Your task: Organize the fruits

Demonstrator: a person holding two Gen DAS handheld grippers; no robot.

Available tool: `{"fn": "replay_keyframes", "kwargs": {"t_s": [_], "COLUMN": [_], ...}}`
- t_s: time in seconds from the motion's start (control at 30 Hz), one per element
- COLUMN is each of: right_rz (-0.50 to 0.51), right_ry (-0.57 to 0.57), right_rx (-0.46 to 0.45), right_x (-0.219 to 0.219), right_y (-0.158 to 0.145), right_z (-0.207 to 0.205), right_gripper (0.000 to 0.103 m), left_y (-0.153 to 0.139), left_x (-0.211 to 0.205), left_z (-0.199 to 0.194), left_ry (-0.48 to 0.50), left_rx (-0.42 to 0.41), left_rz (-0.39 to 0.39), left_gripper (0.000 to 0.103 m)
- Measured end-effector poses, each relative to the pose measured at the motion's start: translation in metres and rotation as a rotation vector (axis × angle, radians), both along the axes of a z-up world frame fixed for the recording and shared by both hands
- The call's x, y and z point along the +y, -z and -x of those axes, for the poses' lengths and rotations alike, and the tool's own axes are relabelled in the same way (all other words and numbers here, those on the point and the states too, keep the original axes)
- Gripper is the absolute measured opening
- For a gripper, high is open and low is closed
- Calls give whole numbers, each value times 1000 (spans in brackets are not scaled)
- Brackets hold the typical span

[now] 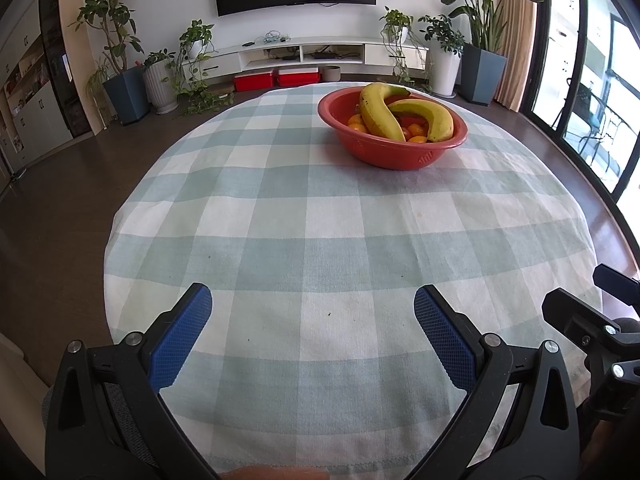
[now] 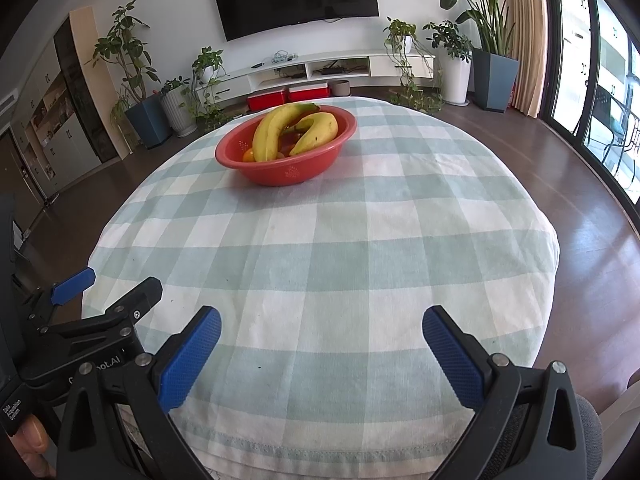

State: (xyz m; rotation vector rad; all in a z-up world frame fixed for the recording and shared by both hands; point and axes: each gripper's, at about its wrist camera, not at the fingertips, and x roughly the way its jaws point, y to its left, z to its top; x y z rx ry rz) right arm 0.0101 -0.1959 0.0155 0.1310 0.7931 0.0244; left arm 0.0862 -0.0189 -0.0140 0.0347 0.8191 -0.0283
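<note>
Across the checked surface [image 1: 280,216], a red bowl [image 1: 390,152] holds two bananas [image 2: 276,130] over oranges [image 1: 416,133], far-right of the left tongs [image 1: 312,312], far-left of the right tongs [image 2: 322,330]; both gape empty, equally distant.

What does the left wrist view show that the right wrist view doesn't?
Left wrist only: several oranges under the bananas, and the right claw's black frame at the right edge.
Right wrist only: the left claw from the side and a thumb on its handle.
Both: the red bowl on the checked tablecloth, with each view's own claw open and empty.
</note>
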Motion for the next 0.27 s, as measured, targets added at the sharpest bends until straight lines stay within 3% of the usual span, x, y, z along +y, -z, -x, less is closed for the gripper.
{"fn": "replay_keyframes", "kwargs": {"t_s": [0.27], "right_rz": [-2], "right_ry": [1], "right_rx": [11], "right_x": [1], "right_y": [6], "right_z": [22], "right_gripper": [103], "left_y": [1], "left_x": [11], "left_z": [2], "left_ry": [-5], "left_rx": [-8], "left_rz": [22], "left_gripper": [103]}}
